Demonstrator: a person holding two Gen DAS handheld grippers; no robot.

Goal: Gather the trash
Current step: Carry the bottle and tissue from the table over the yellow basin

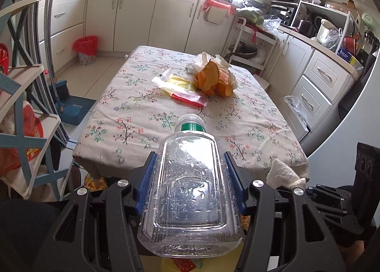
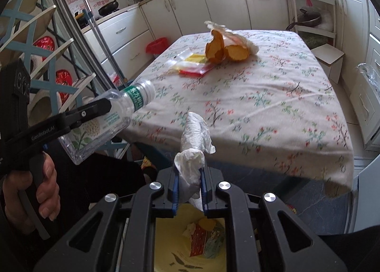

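Observation:
A clear plastic bottle (image 1: 190,188) with a green neck band lies lengthwise between the blue pads of my left gripper (image 1: 190,160), which is shut on it. From the right wrist view the same bottle (image 2: 111,117) hangs off the table's near left corner. My right gripper (image 2: 190,172) is shut on a crumpled white tissue (image 2: 194,139), and the tissue (image 1: 285,172) also shows at the right of the left wrist view. Under both grippers sits a yellow bin (image 2: 171,243) holding a red wrapper and scraps. Orange peels in a plastic bag (image 1: 213,77) and flat wrappers (image 1: 182,89) lie on the table.
The table carries a floral cloth (image 2: 273,105). A red-lined bin (image 1: 86,48) stands on the floor by the far cabinets. A broom and blue dustpan (image 1: 71,103) lean at the left beside a shelf rack. A person's hand (image 2: 45,191) grips the left tool's handle.

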